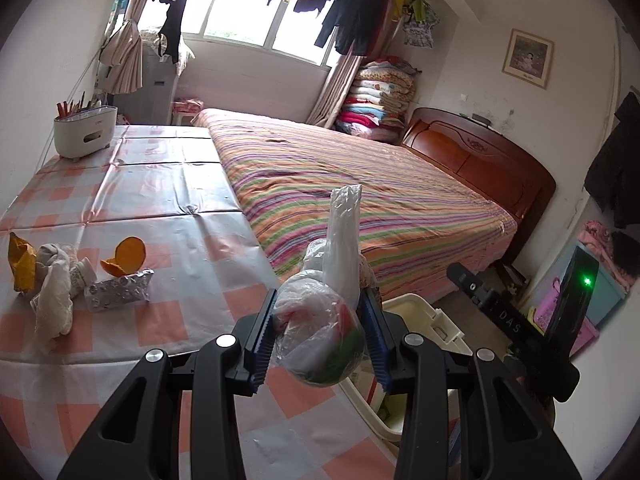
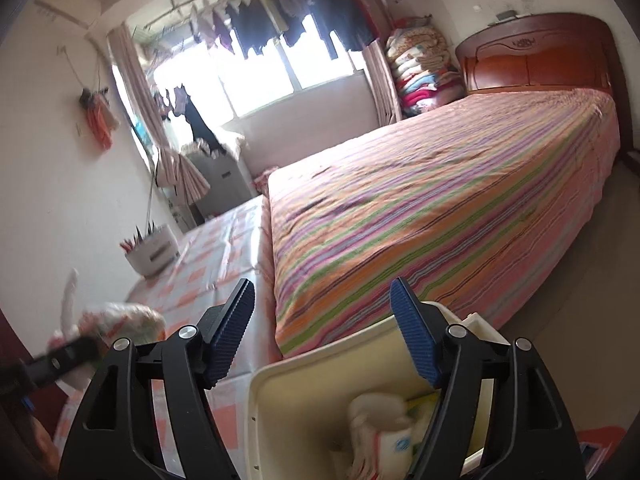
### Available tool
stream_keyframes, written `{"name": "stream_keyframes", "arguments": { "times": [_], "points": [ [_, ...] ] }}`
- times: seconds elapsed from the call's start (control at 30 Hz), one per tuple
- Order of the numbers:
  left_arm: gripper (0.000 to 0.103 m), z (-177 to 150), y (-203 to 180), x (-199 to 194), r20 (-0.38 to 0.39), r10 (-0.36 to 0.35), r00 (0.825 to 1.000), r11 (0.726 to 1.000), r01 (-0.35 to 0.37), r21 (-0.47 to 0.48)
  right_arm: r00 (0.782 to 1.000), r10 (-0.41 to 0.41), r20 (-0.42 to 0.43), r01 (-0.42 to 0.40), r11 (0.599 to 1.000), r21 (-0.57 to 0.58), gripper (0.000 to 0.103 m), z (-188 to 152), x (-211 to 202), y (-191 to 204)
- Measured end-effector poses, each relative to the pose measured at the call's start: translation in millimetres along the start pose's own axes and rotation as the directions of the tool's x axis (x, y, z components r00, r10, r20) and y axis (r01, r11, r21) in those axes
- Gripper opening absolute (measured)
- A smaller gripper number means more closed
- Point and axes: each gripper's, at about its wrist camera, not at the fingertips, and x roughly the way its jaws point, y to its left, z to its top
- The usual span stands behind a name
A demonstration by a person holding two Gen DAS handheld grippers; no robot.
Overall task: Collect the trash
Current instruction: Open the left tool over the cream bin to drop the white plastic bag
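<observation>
Left tongs (image 1: 320,336) clamp a knotted plastic bag (image 1: 320,320) over the table (image 1: 192,232) edge beside the bin (image 1: 416,312); right tongs (image 2: 324,332) gape above the bin. Bag looks light, soft, slippery: best pinched at its bulk.

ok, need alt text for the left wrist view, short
The left tongs grip a knotted clear plastic bag of trash at the edge of a checked table, above a cream bin. More trash, orange peel and crumpled wrappers, lies at left; a striped bed is behind.
</observation>
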Motion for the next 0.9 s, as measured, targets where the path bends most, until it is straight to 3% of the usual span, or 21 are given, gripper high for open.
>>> {"name": "stream_keyframes", "arguments": {
  "times": [0.17, 0.33, 0.7, 0.9],
  "points": [
    [0.039, -3.0, -13.4, 9.4, -0.029, -0.022, 0.999, 0.999, 0.023, 0.027, 0.997, -0.01, 0.078, 0.005, 0.998, 0.065, 0.077, 11.4, -28.3, -14.1],
    [0.039, -5.5, -29.5, 24.1, -0.064, -0.05, 0.997, 0.998, 0.053, 0.045, 0.993, -0.012, 0.118, -0.002, 0.993, 0.115, 0.077, 10.6, -42.0, -28.3],
    [0.04, -19.0, -81.8, 61.1, -0.167, -0.101, 0.981, 0.984, 0.123, 0.125, 0.986, -0.029, 0.164, -0.001, 0.983, 0.183, 0.077, 5.7, -58.9, -52.7],
    [0.046, -28.1, -98.7, 75.7, -0.203, -0.102, 0.974, 0.979, 0.134, 0.151, 0.986, -0.026, 0.168, -0.01, 0.979, 0.205, 0.078, 2.0, -61.2, -55.4]
  ]
}}
